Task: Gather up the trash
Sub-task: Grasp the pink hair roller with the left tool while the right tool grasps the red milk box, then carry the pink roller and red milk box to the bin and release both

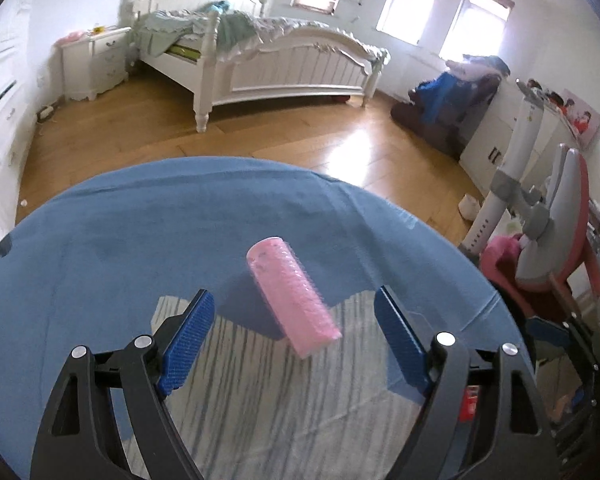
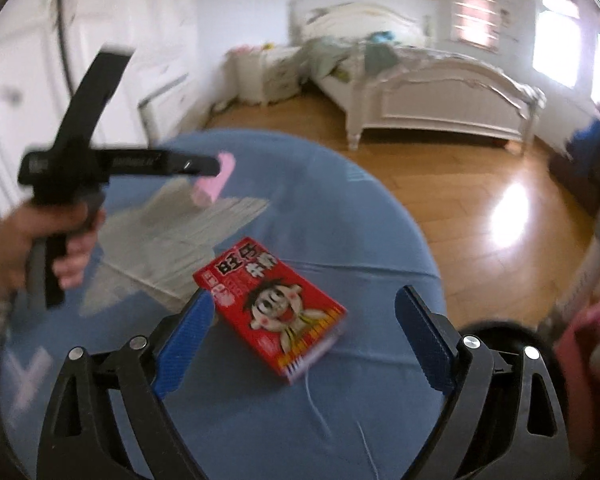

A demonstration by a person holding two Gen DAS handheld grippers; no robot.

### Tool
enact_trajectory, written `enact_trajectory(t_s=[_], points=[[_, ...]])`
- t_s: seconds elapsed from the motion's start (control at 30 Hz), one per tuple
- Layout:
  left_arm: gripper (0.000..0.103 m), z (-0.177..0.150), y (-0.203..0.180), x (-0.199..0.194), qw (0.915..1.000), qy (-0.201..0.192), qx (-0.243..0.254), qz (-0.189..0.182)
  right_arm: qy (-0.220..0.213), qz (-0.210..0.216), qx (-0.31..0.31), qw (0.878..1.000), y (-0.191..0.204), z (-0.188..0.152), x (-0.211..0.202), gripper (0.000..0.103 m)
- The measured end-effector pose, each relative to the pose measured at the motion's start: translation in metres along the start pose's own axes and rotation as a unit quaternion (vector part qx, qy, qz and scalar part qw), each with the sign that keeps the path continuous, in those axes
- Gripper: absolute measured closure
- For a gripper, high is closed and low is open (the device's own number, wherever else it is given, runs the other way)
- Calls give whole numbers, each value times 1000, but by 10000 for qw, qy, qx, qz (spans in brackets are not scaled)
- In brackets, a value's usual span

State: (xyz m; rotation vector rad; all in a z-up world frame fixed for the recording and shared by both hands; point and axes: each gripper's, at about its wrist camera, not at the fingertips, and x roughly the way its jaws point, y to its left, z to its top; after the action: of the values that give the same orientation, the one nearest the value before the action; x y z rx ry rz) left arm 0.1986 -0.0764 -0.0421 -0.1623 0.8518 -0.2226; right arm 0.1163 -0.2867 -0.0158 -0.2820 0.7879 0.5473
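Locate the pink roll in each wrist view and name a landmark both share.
Left wrist: pink roll centre, between the open left claw pads, on the blue cloth.
Right wrist: upper left, partly behind the left claw.
Shared landmark: white bed.

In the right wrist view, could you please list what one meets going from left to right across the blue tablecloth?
The person's hand holding the left hand-held gripper → pink roll → red snack box → bare blue tablecloth.
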Motion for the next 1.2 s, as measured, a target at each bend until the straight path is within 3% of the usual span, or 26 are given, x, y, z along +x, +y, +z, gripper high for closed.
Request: enact_trajectory(t_s=[0.1,0.2,0.27,0.33,0.5,0.6,0.7,0.8,1.0,1.2], points=[[40,2,4,10,9998,126,124,-82,260,-16,-400,9989,12,6,18,13],[55,2,8,18,9997,162,179,-91,516,58,-519,9973,22,11,30,33],[62,3,13,16,9998,122,85,-157,511,115,-420,9977,24,13,33,38],[71,2,20,13,9996,102,-57,-274,490,340,-190,9980,24,14,31,53],[73,-1,14,-9,9988,-240,85,-423,42,772,596,9952,20,19,9,53],[73,0,6,-30,9970,-479,131,-589,-400,809,955,9913,19,17,-16,53],[73,-1,-16,-53,9937,-728,283,-798,-932,553,1232,9864,15,15,-45,53],[73,-1,-45,-76,9886,-962,485,-1052,-1452,23,1435,9789,6,6,-76,53],[73,0,-110,-96,9773,-1191,881,-1511,-2231,-1059,1933,9495,-26,-26,-131,53],[73,-3,-171,-87,9679,-1114,1234,-1885,-2497,-1941,2279,9209,-65,-70,-173,53]])
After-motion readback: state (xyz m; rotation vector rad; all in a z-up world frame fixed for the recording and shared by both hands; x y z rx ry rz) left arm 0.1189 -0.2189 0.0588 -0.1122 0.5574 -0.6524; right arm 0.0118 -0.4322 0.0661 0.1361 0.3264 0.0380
